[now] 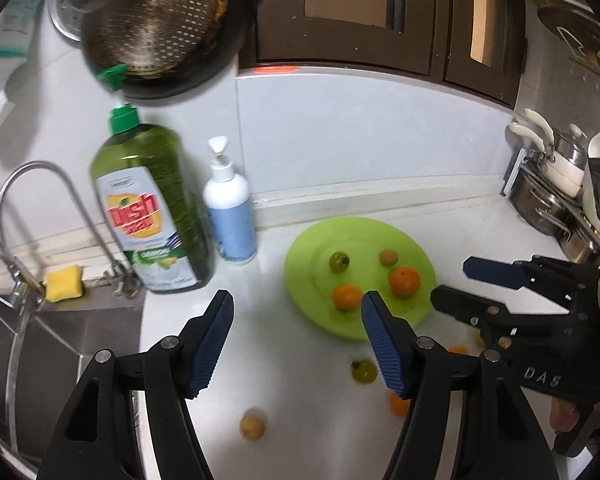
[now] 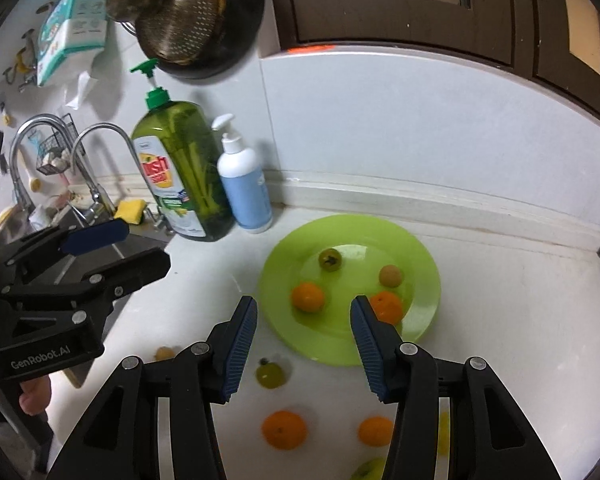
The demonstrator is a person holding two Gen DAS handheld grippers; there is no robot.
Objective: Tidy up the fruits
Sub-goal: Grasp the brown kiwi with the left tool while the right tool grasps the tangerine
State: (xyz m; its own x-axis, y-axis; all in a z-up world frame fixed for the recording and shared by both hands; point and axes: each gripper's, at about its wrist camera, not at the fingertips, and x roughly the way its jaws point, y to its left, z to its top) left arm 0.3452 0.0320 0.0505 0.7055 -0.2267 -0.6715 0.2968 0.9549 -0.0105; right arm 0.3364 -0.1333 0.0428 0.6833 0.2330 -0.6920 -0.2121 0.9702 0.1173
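Observation:
A lime green plate (image 1: 416,240) (image 2: 420,248) on the white counter holds two oranges (image 1: 347,297) (image 2: 307,297), a dark green fruit (image 1: 339,261) (image 2: 330,259) and a small tan fruit (image 1: 388,257) (image 2: 390,276). Loose on the counter in front of it lie a green fruit (image 1: 363,370) (image 2: 269,374), a tan fruit (image 1: 252,427) (image 2: 165,353) and oranges (image 2: 284,429) (image 2: 375,431). My left gripper (image 1: 296,344) (image 2: 112,248) is open and empty, left of the plate. My right gripper (image 2: 304,350) (image 1: 456,280) is open and empty, above the loose fruit.
A green dish soap bottle (image 1: 152,204) (image 2: 184,176) and a white-blue pump bottle (image 1: 230,216) (image 2: 245,184) stand by the back wall. The sink (image 1: 40,344), its tap (image 1: 40,208) and a yellow sponge (image 1: 63,283) are on the left. Pots (image 1: 556,196) stand on the right.

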